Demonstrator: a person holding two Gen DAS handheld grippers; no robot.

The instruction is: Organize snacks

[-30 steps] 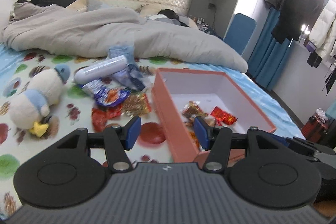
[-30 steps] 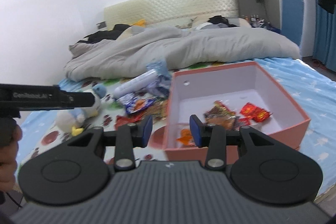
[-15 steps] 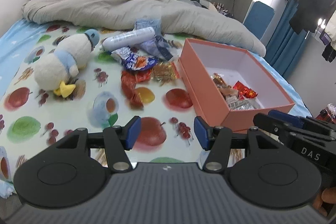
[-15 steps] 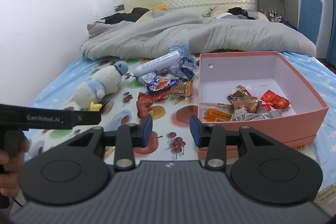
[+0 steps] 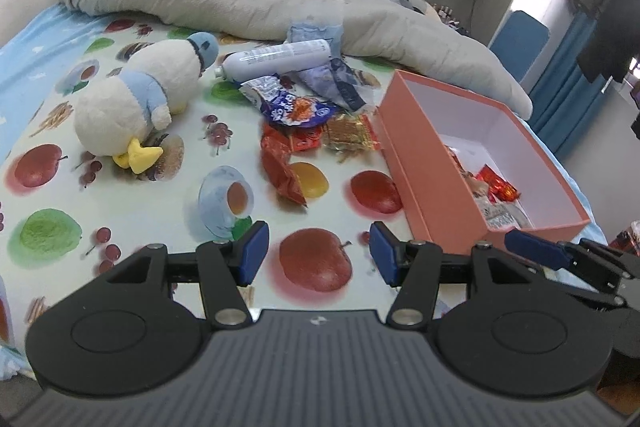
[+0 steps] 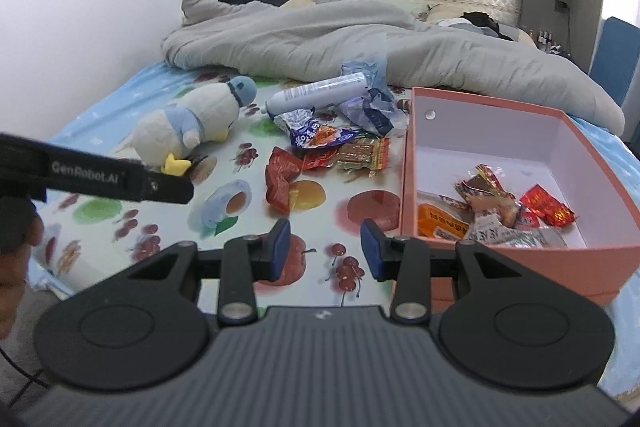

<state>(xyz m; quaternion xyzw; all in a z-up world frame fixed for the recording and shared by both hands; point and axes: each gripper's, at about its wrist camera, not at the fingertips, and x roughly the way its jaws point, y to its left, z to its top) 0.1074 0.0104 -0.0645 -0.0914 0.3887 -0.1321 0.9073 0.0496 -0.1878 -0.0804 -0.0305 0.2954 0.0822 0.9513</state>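
Both jaws stand spread and empty. Lower your left gripper (image 5: 317, 254) on the red snack packet (image 5: 281, 166), pinch its middle, then carry it to the pink box (image 5: 430, 163).

A bed (image 6: 100, 99) with a fruit-printed sheet is carrying everything. A grey duvet (image 6: 320, 39) is lying bunched across the head end. A plush duck (image 5: 136, 99) is lying toward the left edge. Near the middle, a white tube (image 5: 276, 61), a crumpled blue wrapper (image 5: 340, 83), a blue snack bag (image 5: 292, 107), a gold packet (image 5: 350, 133) and red snack packets (image 5: 280, 163) are lying in a loose heap. A pink box (image 6: 516, 187) is sitting open by the right edge, at the foot end.
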